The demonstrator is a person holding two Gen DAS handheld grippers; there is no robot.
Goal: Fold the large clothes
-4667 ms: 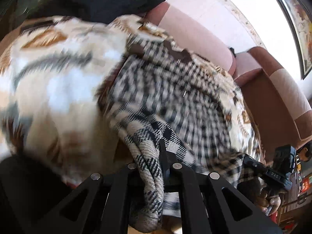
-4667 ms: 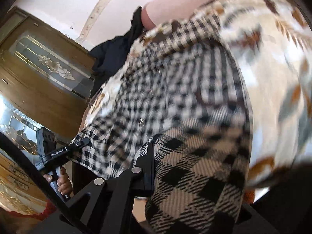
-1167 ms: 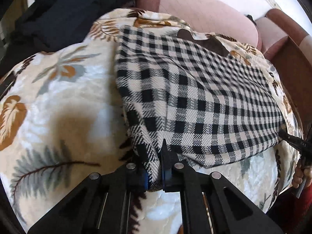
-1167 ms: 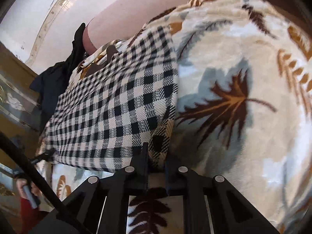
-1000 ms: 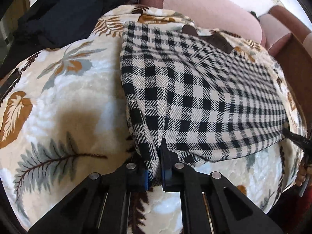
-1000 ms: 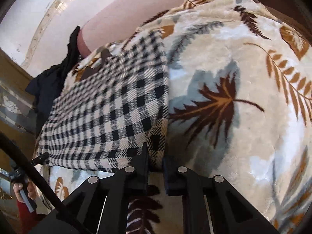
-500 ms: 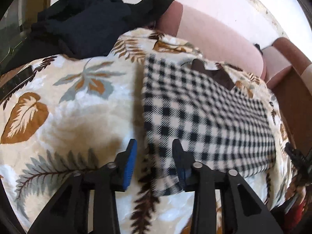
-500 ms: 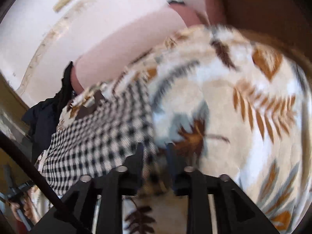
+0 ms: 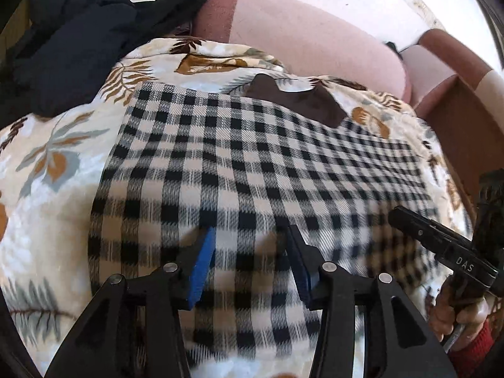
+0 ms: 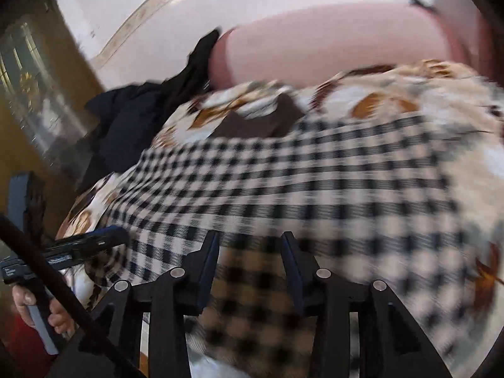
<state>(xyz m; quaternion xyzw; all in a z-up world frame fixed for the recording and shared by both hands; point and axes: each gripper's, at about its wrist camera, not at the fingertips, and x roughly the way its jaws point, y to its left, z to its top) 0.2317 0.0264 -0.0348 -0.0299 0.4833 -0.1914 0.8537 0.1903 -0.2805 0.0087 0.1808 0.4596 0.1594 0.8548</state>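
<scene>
Left wrist view: the checked garment (image 9: 252,163) lies spread flat on the leaf-print blanket (image 9: 53,170), its dark brown collar (image 9: 302,100) at the far edge, toward the pink sofa back (image 9: 299,34).
Left gripper (image 9: 250,252): above the garment's near part, jaws wide apart, nothing between them.
Fingers (image 9: 201,264): blue pads face inward.
Right gripper (image 9: 441,239): seen from the left wrist at the garment's right edge, held in a hand (image 9: 463,312) with a red cuff.
Right wrist view: blurred; the right gripper (image 10: 250,255) is over the garment's (image 10: 299,176) near hem, jaws wide apart, checked cloth visible in the gap but not pinched.
Dark clothes (image 9: 78,41): heaped beyond the garment's far left corner, against the sofa back.
Blanket: shows on every side of the garment.
</scene>
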